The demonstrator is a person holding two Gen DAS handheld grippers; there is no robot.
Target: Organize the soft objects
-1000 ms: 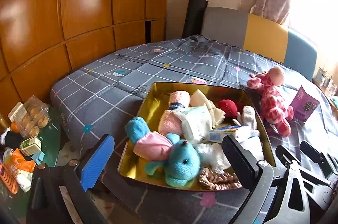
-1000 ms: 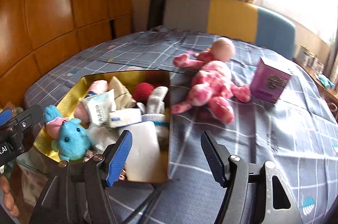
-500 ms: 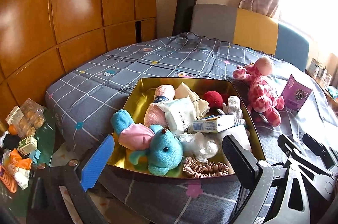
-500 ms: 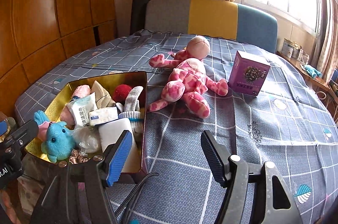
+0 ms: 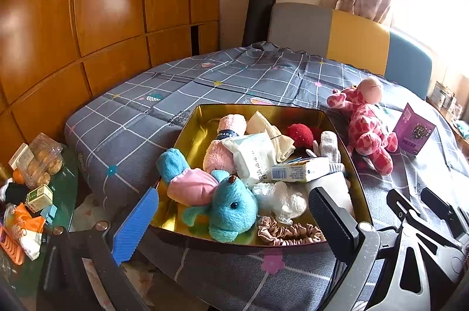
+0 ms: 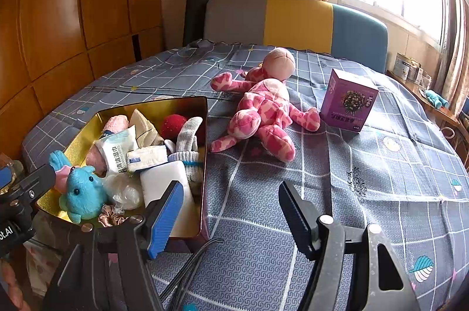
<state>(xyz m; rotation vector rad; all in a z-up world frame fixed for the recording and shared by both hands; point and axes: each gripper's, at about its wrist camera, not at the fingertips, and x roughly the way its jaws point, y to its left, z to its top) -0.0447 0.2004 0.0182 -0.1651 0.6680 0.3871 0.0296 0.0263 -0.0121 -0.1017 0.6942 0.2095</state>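
Note:
A gold tray (image 5: 263,109) (image 6: 152,102) sits on the grey checked bedspread. It holds a blue plush toy (image 5: 231,208) (image 6: 83,193), a wet-wipes pack (image 5: 252,155), a tissue pack (image 5: 299,170), a red ball (image 5: 299,135), socks and a scrunchie (image 5: 290,233). A pink spotted plush (image 5: 366,129) (image 6: 263,108) lies on the bed to the right of the tray. My left gripper (image 5: 234,223) is open in front of the tray's near edge and holds nothing. My right gripper (image 6: 231,218) is open over the bedspread, just right of the tray, and also holds nothing.
A purple carton (image 6: 348,102) stands upright beyond the pink plush. A grey, yellow and blue headboard (image 6: 296,20) backs the bed, with wooden panels on the left. A cluttered glass side table (image 5: 35,193) stands left of the bed. Bare bedspread stretches to the right.
The right wrist view has shifted a little, so the tray sits further left and more of the bed shows. Nothing on the bed has moved, and both grippers stay open.

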